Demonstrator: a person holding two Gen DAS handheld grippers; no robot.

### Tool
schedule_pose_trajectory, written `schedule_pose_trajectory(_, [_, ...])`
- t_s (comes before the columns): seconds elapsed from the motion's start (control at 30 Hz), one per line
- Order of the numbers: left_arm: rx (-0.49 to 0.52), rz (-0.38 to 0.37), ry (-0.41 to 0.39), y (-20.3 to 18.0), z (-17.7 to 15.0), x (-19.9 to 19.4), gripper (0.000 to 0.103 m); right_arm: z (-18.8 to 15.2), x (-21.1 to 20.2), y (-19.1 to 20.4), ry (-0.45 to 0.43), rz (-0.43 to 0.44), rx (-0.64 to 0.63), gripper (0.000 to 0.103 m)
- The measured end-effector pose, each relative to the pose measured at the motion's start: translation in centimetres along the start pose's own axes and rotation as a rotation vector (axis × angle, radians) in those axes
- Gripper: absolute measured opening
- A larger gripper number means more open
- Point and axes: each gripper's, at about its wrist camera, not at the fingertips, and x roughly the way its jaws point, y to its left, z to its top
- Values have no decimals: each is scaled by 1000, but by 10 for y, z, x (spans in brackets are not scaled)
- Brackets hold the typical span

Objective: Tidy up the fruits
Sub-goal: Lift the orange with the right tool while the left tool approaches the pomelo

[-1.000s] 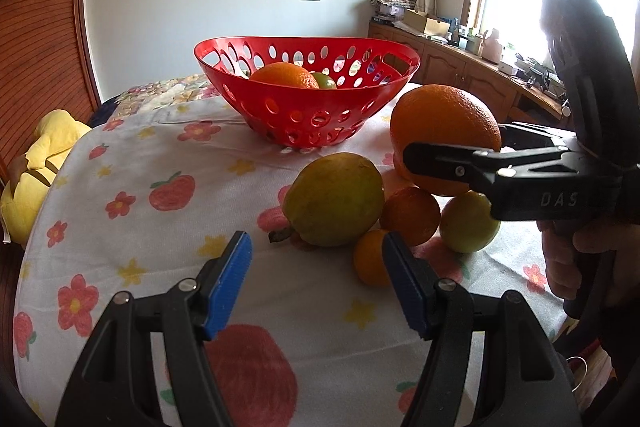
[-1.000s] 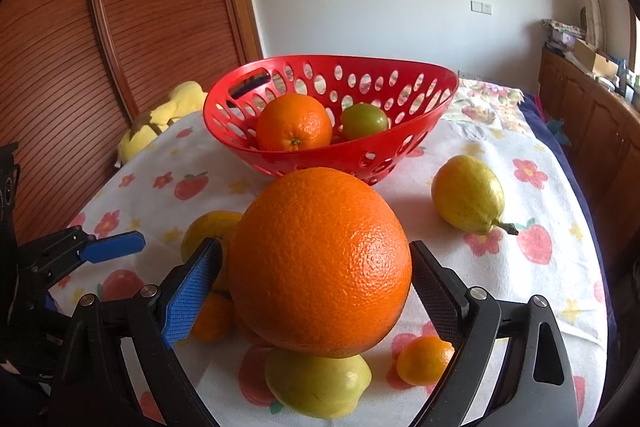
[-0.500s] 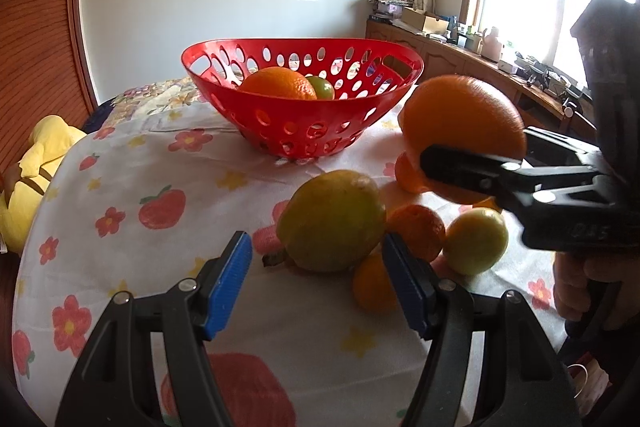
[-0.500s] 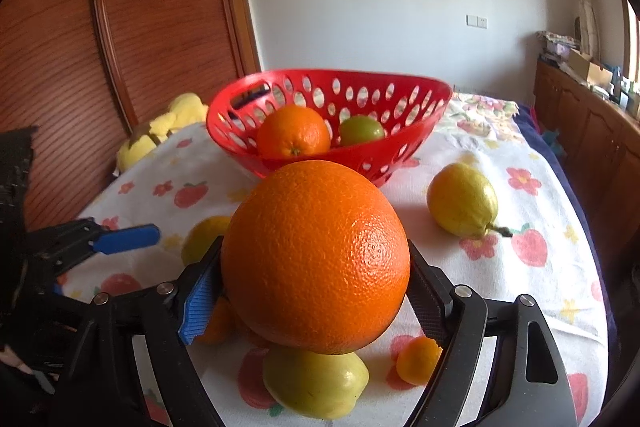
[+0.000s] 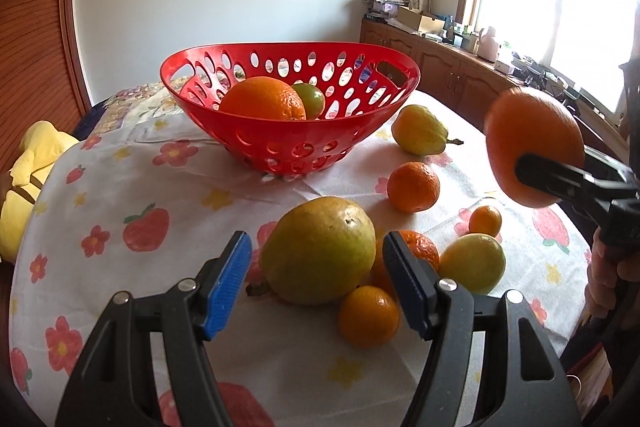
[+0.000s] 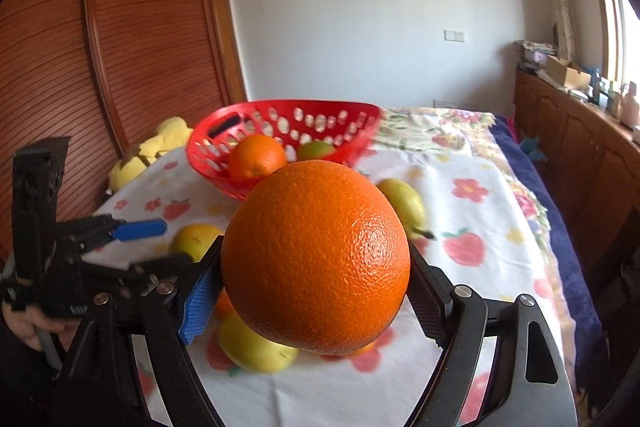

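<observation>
One big orange (image 6: 316, 259) pinched in right tongs (image 6: 316, 291), left tongs (image 5: 316, 287) spread.

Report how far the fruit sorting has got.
Done: an orange and a green fruit lie in the red basket. In hand: the right gripper holds a big orange above the table. Left: the open left gripper faces a pear; several more fruits sit on the cloth.
</observation>
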Motion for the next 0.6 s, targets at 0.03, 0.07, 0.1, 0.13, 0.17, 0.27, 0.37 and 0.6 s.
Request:
schedule_pose_trajectory(0.03, [1, 1, 3, 0, 1, 2, 69, -5, -1, -6, 4, -11, 11, 84])
schedule_pose_trajectory(0.07, [1, 2, 6, -1, 1, 3, 69, -8, -2, -11, 9, -18, 22, 84])
schedule_pose_trajectory(0.1, [2, 2, 10, -1, 1, 4, 69, -12, -2, -17, 14, -26, 35, 84])
schedule_pose_trajectory(0.13, [3, 2, 14, -1, 2, 6, 69, -15, -2, -23, 19, -36, 47, 84])
schedule_pose_trajectory(0.17, [4, 3, 18, 0, 2, 7, 69, -17, -3, -28, 21, -43, 57, 84])
schedule_pose_trajectory(0.27, [2, -1, 39, 0, 4, 13, 70, -25, -4, -42, 32, -66, 86, 84])
schedule_pose_trajectory(0.37, [3, -3, 52, -1, 5, 17, 70, -29, -5, -54, 38, -93, 104, 84])
schedule_pose_trajectory(0.6, [8, 3, 63, -1, 5, 23, 72, -38, -3, -69, 56, -132, 128, 84])
